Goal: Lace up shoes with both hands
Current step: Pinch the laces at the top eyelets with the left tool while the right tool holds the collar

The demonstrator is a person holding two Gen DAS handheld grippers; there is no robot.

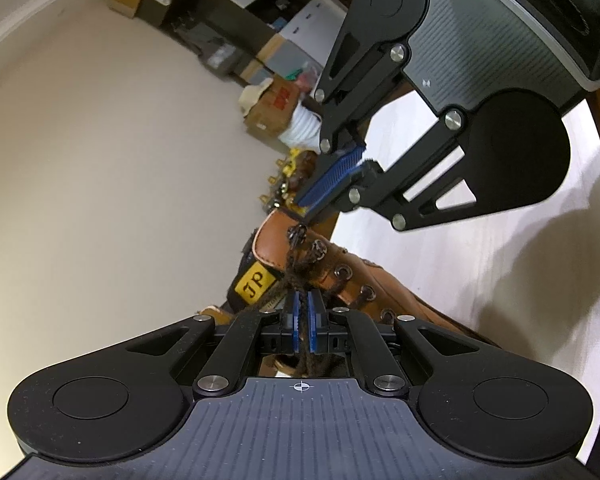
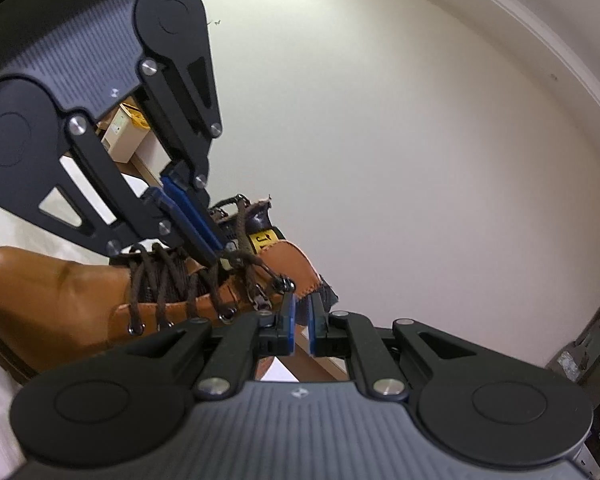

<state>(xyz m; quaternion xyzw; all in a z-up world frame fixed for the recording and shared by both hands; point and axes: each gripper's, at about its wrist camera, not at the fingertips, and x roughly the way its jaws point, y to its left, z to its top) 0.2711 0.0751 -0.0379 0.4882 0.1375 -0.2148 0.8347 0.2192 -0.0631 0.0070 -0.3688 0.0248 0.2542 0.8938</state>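
**While Lace Is Pinched, Tan Boot Is Kept at the Table's Edge**

Where the white table [image 1: 480,260] meets its wooden edge, a tan leather boot [image 1: 340,280] is seen resting on the tabletop. Its ankle opening is turned toward that edge, and its toe is directed inward over the white surface. A yellow tag [image 1: 256,282] with dark lettering is shown on the tongue, just inside the collar.

A dark brown lace [image 1: 296,268] is threaded in crossings through the metal eyelets [image 1: 343,271] along the front of the boot and is led up toward the collar.

The left gripper [image 1: 305,300] is held just above the tongue. Its blue pads are pressed onto a strand of the lace, which is seen running between them in the left wrist view.

The right gripper [image 2: 302,300] is placed at the top of the collar, near the table's edge, close beside the other tool. Its blue pads are separated by a narrow gap, through which the wooden edge is seen. A strand of lace is drawn up to the very tips of these pads, but whether it is actually pinched there cannot be told.

Beyond the edge of the table, cardboard boxes [image 1: 272,108] are seen on the pale floor.
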